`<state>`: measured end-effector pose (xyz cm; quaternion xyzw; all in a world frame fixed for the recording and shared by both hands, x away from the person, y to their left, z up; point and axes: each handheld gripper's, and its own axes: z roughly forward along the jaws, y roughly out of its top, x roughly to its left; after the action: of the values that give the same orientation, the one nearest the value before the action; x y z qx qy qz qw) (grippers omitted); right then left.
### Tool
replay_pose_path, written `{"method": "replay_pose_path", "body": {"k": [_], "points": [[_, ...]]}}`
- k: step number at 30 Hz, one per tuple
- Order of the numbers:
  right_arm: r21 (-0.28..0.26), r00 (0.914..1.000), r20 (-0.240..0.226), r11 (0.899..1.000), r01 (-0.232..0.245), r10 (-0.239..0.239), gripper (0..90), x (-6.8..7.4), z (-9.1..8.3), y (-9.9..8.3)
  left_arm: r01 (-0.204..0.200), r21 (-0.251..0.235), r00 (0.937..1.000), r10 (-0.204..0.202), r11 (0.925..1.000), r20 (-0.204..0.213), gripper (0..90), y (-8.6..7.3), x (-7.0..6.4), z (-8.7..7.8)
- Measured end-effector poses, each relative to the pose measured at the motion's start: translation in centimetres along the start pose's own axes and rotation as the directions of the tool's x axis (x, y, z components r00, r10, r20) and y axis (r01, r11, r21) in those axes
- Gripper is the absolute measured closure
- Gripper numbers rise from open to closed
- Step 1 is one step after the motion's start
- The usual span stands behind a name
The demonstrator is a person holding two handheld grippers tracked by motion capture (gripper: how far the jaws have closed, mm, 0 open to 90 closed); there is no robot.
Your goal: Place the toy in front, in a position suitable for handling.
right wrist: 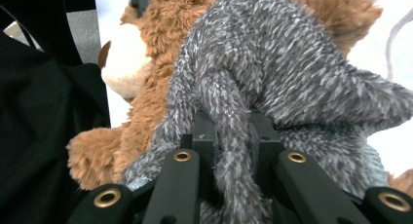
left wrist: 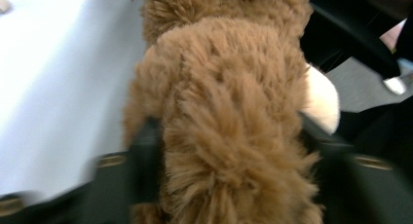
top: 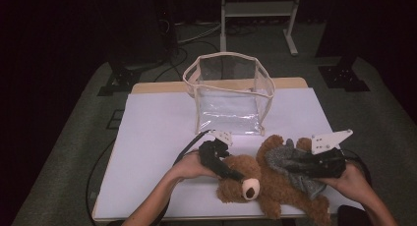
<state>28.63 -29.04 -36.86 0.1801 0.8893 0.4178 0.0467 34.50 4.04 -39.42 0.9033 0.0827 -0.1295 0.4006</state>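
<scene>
At the near edge of the white bench [top: 157, 137], the brown teddy bear [top: 275, 186] lies on its back, with a clear plastic bag [top: 228, 96] standing open behind it. My left gripper [top: 235, 175] has its jaws clamped on the bear's furry head. My right gripper [top: 291, 168] pinches a fold of the grey knitted garment [right wrist: 292, 73] it wears. If I pull unevenly, I think the knit could slip free or the bear slide off the edge.
</scene>
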Motion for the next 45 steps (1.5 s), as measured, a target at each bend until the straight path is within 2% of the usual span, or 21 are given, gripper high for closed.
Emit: {"method": "replay_pose_path", "body": {"k": [3,5,6,9,12,14,15,17,19,20,23,24,25,27,28,31,36,38,40,42,45], "points": [[-0.015,0.9999,0.006,1.000,-0.009,0.009,76.7,-0.6,-0.2,0.4,-0.043,0.013,0.9963,0.044,0.9990,-0.073,57.0,0.5,-0.4,-0.7],[-0.024,0.9997,0.018,1.000,-0.018,0.019,76.8,-1.1,-0.4,0.8,-0.080,0.014,0.9882,0.081,0.9967,-0.130,58.4,1.2,-0.3,-1.6],[-0.026,0.9995,0.024,0.999,-0.020,0.021,76.8,-1.3,-0.5,0.9,-0.099,0.017,0.9803,0.101,0.9949,-0.170,58.3,1.7,-0.2,-2.3],[-0.037,0.9990,0.036,0.999,-0.025,0.026,76.9,-2.0,-0.2,1.8,-0.150,0.022,0.9599,0.150,0.9885,-0.237,58.4,2.7,-0.1,-4.2],[-0.033,0.9992,0.037,0.999,-0.012,0.013,77.0,-2.5,1.0,3.0,-0.182,0.060,0.9319,0.192,0.9814,-0.308,58.3,3.1,0.2,-6.2],[-0.021,0.9994,0.033,1.000,0.007,-0.006,77.1,-2.4,2.2,4.0,-0.197,0.064,0.9217,0.207,0.9783,-0.328,57.3,2.5,0.6,-7.6],[-0.013,0.9995,0.024,1.000,0.022,-0.022,77.3,-2.1,3.2,4.5,-0.205,0.070,0.9204,0.216,0.9763,-0.326,55.3,1.9,0.8,-8.0],[0.009,0.9983,0.005,0.998,0.058,-0.058,77.6,-1.4,4.8,5.0,-0.189,0.062,0.9299,0.199,0.9801,-0.310,51.2,0.2,1.0,-8.1],[0.016,0.9962,-0.006,0.996,0.087,-0.087,77.7,-0.6,5.7,5.1,-0.181,0.054,0.9290,0.189,0.9820,-0.318,43.1,-1.2,0.9,-7.8],[0.021,0.9949,-0.010,0.995,0.100,-0.100,77.8,-0.1,6.0,5.2,-0.153,0.020,0.9349,0.152,0.9880,-0.321,38.0,-2.0,0.7,-7.8],[0.036,0.9908,-0.018,0.990,0.135,-0.134,77.8,1.2,6.4,5.4,-0.112,-0.068,0.9395,0.084,0.9913,-0.332,22.7,-2.9,-0.2,-7.4],[0.041,0.9902,-0.021,0.989,0.139,-0.138,77.9,1.4,6.5,5.3,-0.105,-0.076,0.9377,0.073,0.9916,-0.340,20.3,-3.0,-0.4,-7.1],[0.044,0.9899,-0.025,0.989,0.140,-0.139,77.9,1.6,6.6,5.3,-0.106,-0.078,0.9309,0.071,0.9913,-0.358,20.2,-3.1,-0.6,-6.8],[0.055,0.9897,-0.032,0.988,0.141,-0.140,77.8,1.9,6.6,5.2,-0.112,-0.073,0.9186,0.076,0.9910,-0.388,27.7,-3.3,-0.7,-6.4],[0.058,0.9896,-0.038,0.988,0.141,-0.139,77.8,1.9,6.5,5.2,-0.107,-0.081,0.9180,0.067,0.9909,-0.391,31.4,-3.4,-0.7,-6.3],[0.070,0.9886,-0.035,0.986,0.148,-0.146,77.7,1.6,5.4,5.5,-0.136,-0.081,0.9101,0.093,0.9873,-0.404,43.1,-3.9,-0.9,-6.2],[0.050,0.9911,0.059,0.992,0.117,-0.120,77.7,-0.5,2.0,6.4,-0.176,-0.093,0.9062,0.124,0.9800,-0.404,47.2,-4.4,-1.2,-6.1],[0.038,0.9933,0.078,0.996,0.082,-0.085,77.6,-1.8,1.2,6.8,-0.195,-0.091,0.9050,0.143,0.9766,-0.401,47.9,-4.5,-1.2,-6.1],[0.037,0.9955,0.068,0.997,0.064,-0.066,77.6,-2.9,1.4,7.2,-0.206,-0.086,0.9034,0.156,0.9748,-0.400,48.1,-4.5,-1.4,-6.1],[0.062,0.9954,0.058,0.995,0.072,-0.076,77.4,-3.6,2.5,7.9,-0.220,-0.076,0.9014,0.173,0.9724,-0.397,48.1,-4.5,-1.5,-6.1],[0.086,0.9974,-0.006,0.994,0.072,-0.072,77.1,-4.1,4.6,8.8,-0.232,-0.066,0.8985,0.188,0.9704,-0.397,48.0,-4.4,-1.8,-6.1]]}}
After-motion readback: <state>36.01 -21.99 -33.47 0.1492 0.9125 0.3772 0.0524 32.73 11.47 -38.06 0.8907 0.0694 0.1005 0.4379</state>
